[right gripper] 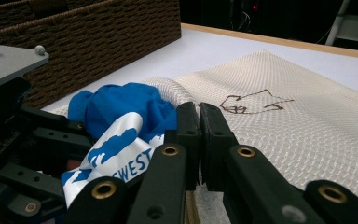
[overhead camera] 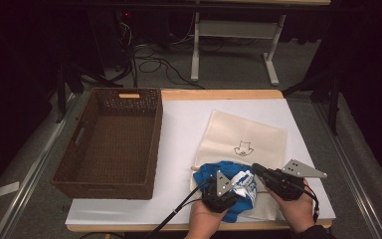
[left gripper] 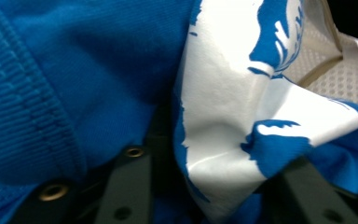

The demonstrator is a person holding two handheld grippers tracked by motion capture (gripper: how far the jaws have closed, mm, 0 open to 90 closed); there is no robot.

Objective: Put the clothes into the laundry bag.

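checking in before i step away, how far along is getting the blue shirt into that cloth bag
Done: the beige bag lies flat by the wicker basket, its near edge pinched by the shut right gripper. In hand: the blue shirt sits bunched at the bag's mouth, its fabric between the left gripper's fingers. Left: most of the shirt is outside the bag, so it appears it needs pushing in.

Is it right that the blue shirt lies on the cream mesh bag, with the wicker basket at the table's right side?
Not quite. The blue shirt does lie on the cream mesh bag, but the wicker basket sits at the table's left side, as the high view shows.
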